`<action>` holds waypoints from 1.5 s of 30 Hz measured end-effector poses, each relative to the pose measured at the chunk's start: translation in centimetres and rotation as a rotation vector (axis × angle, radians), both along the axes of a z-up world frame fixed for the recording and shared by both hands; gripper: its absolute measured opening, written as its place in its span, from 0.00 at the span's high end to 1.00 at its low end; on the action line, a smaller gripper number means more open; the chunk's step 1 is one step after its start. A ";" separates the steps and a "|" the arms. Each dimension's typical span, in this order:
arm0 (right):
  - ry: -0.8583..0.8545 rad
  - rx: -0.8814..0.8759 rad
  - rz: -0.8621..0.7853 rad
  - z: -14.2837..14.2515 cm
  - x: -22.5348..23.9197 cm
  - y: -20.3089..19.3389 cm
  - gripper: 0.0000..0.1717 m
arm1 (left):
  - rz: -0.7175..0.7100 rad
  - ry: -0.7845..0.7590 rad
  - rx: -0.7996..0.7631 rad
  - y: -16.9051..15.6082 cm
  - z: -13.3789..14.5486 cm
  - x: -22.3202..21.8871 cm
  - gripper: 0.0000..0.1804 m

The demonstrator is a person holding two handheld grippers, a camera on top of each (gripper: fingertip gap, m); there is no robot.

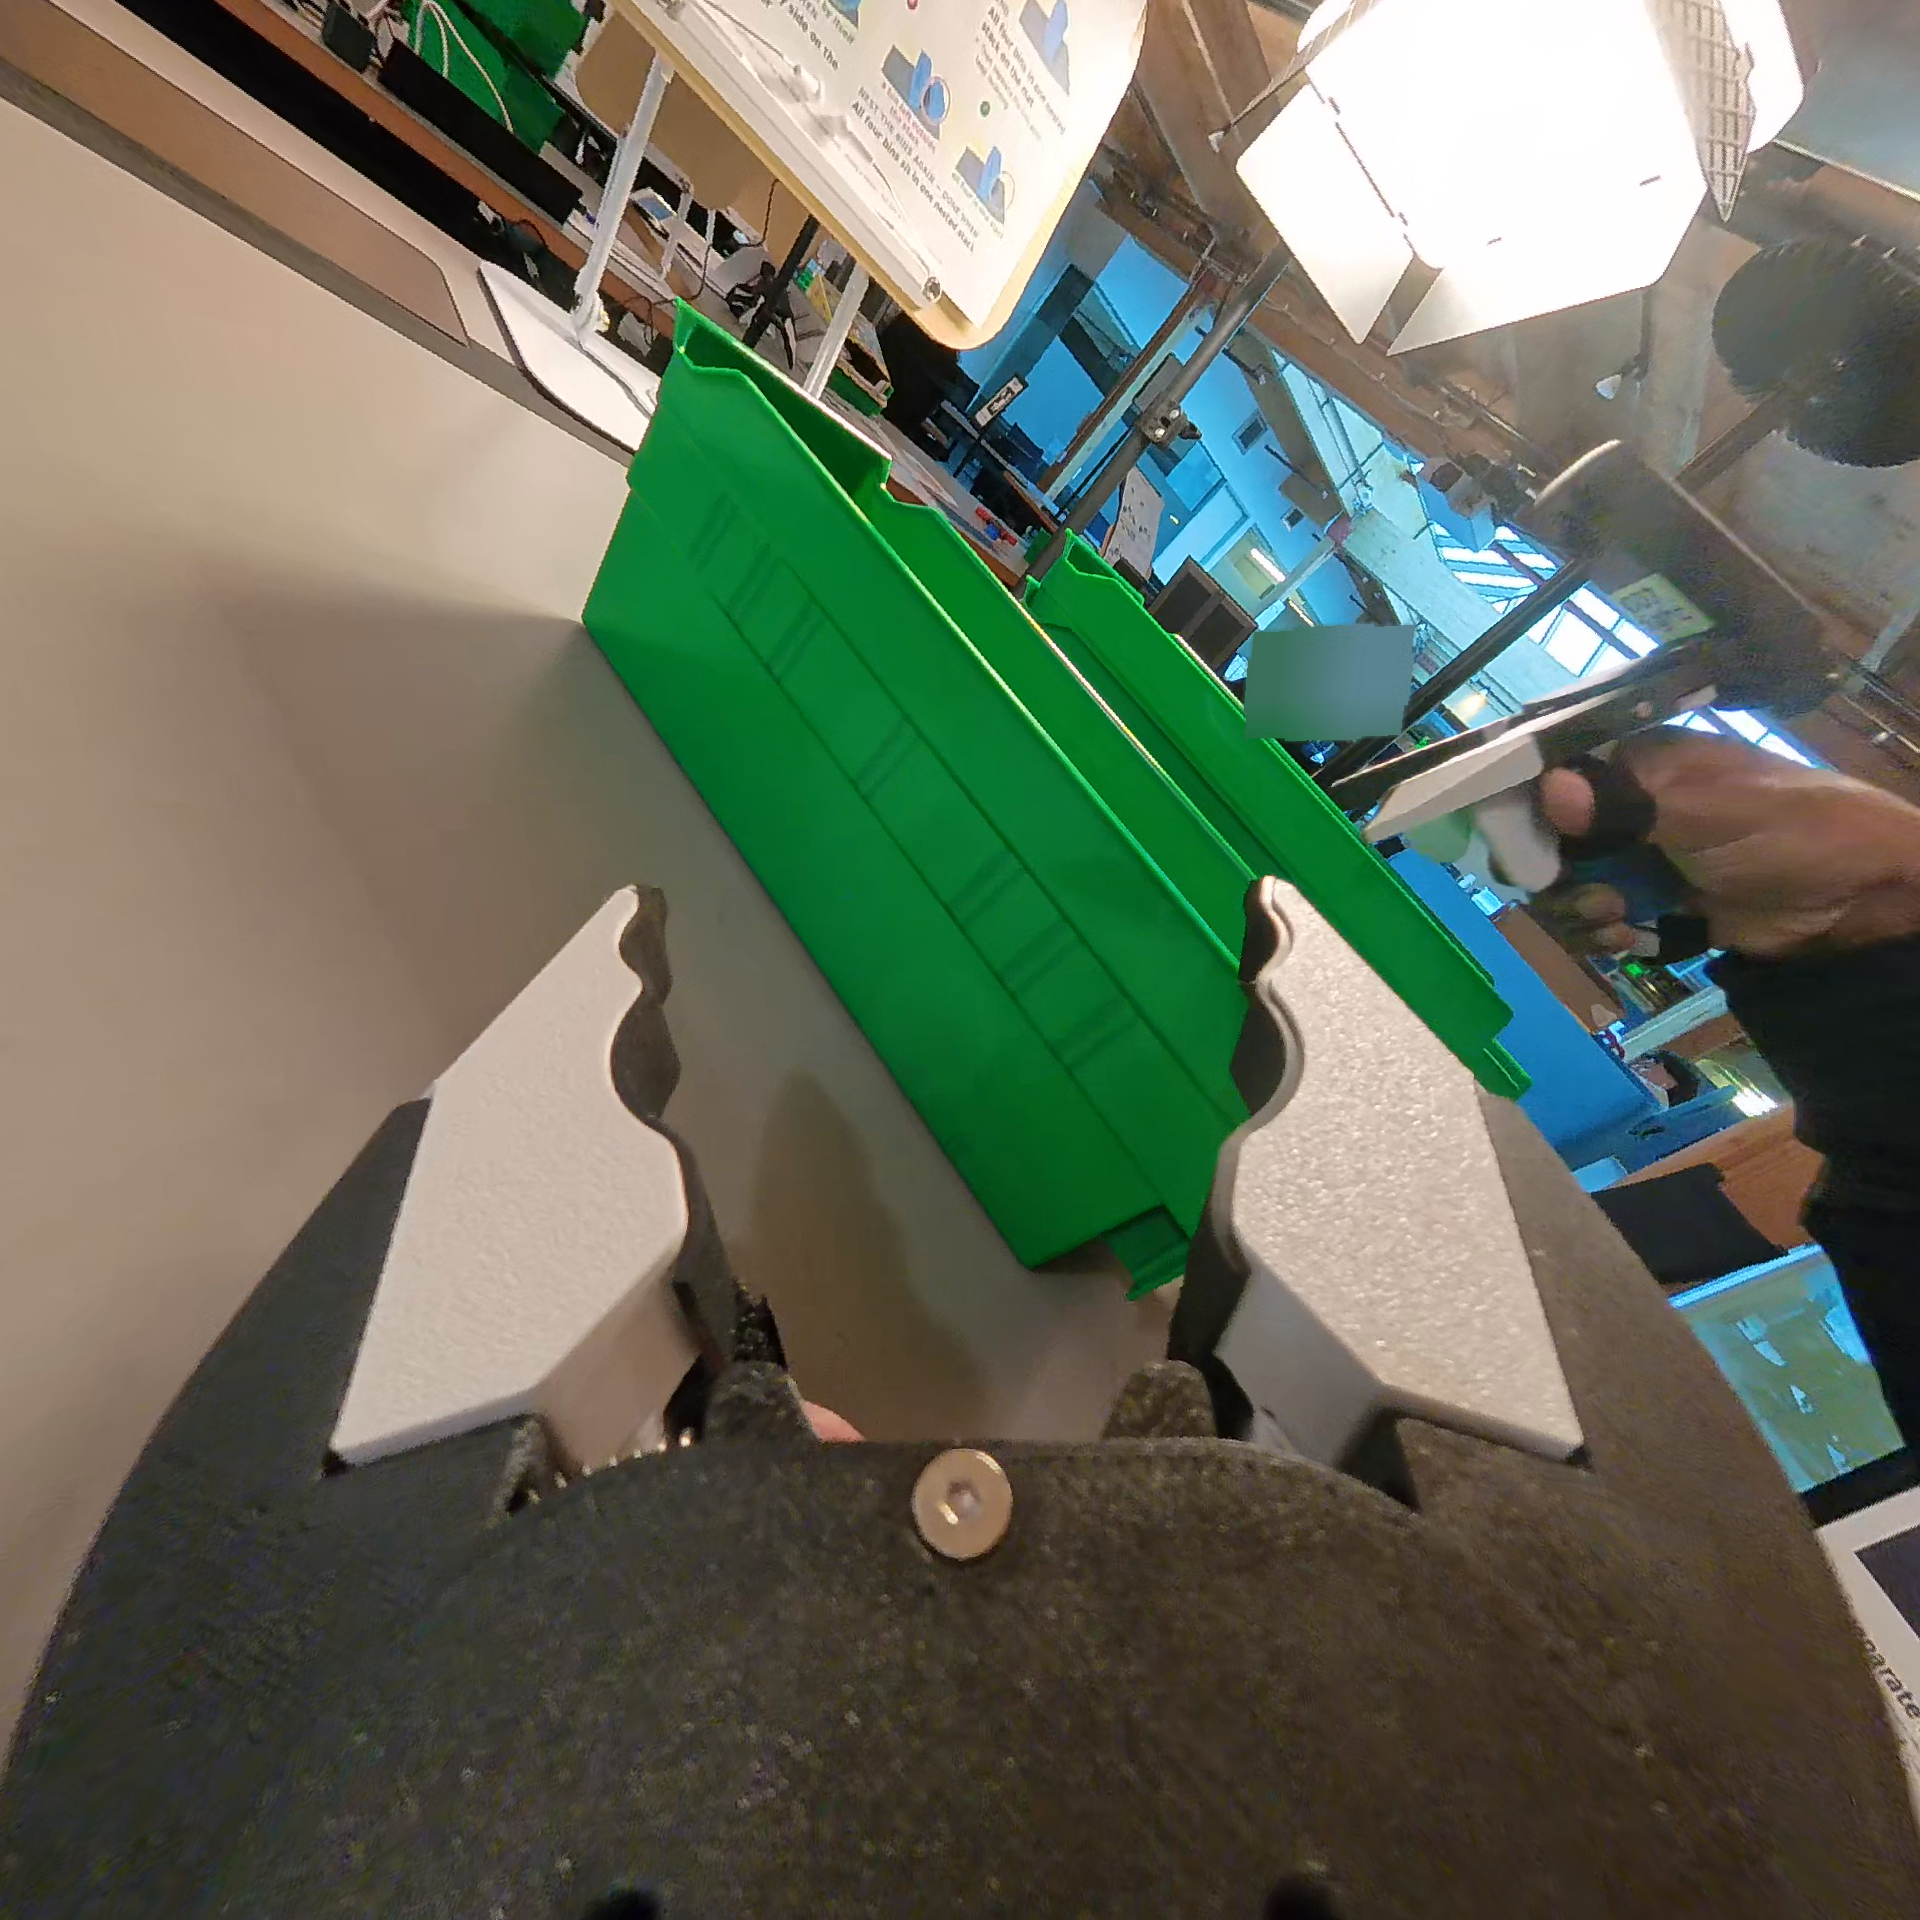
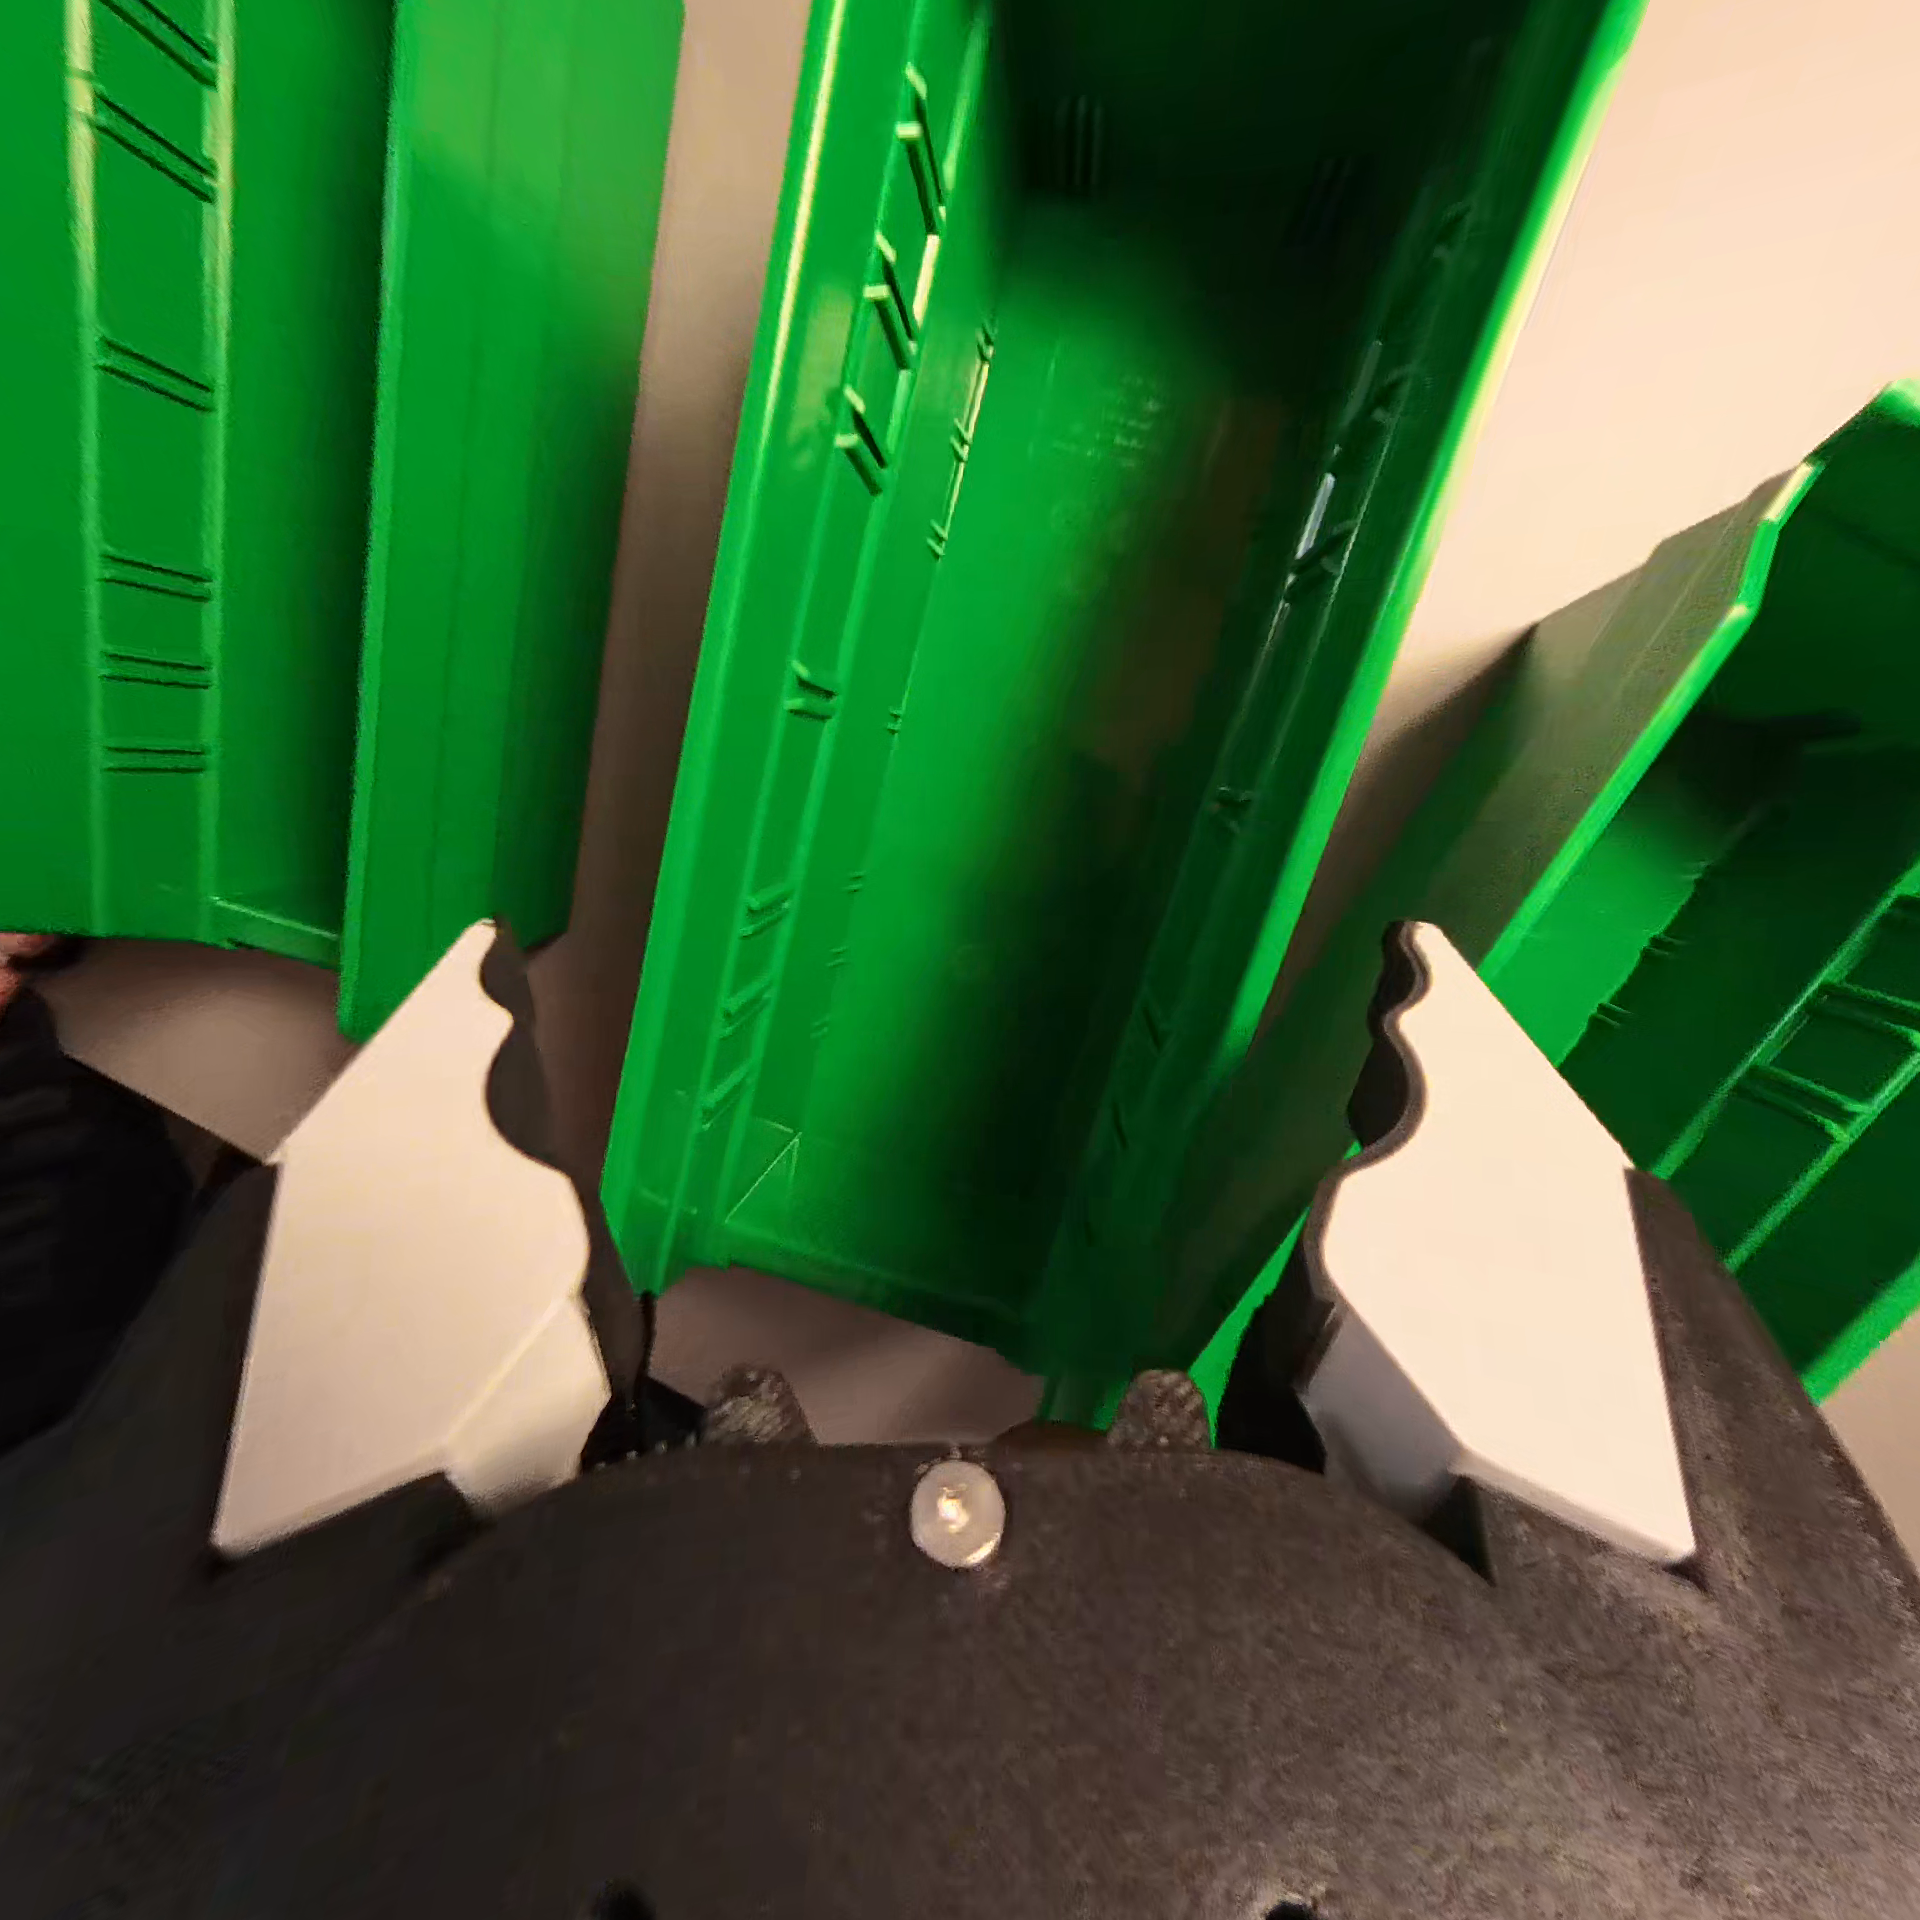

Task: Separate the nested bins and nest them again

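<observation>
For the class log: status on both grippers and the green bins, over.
Left gripper open, holding nothing, beside a green bin. Right gripper open wide above the middle bin, pads clear. Three bins apart on the table. Nothing in the way.

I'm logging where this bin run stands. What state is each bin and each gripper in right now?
Left gripper: open, holding nothing, near the closest bin.
Right gripper: open wide, astride the middle bin, pads not pressing it.
Left bin: on the table, apart from the others.
Middle bin: upright, open top, empty.
Right bin: angled toward the middle bin; contact unclear.
Studio lamp: switched on.
</observation>
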State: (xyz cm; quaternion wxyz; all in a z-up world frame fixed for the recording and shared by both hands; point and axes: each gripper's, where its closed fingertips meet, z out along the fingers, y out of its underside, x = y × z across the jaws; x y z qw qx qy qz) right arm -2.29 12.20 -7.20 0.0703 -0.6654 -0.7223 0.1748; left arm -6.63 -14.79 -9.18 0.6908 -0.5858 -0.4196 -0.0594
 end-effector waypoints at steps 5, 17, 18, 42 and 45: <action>-0.062 -0.016 -0.001 -1.9 0.2 0.3 0.11 | -0.003 -0.002 0.003 0.0 0.0 0.0 0.40; -0.043 -0.002 0.003 -1.1 -0.1 0.2 0.32 | 0.002 -0.003 -0.004 0.0 -0.1 0.0 0.40; -0.041 0.012 0.003 -1.0 -0.1 0.3 0.32 | 0.002 -0.003 -0.004 0.0 -0.1 0.0 0.40; 0.050 -0.026 0.031 2.5 -1.0 -1.2 0.37 | 0.001 -0.004 -0.003 0.0 -0.1 0.0 0.40; 0.073 -0.031 0.032 2.9 -1.1 -1.4 0.38 | 0.001 -0.002 -0.004 0.0 -0.1 0.0 0.40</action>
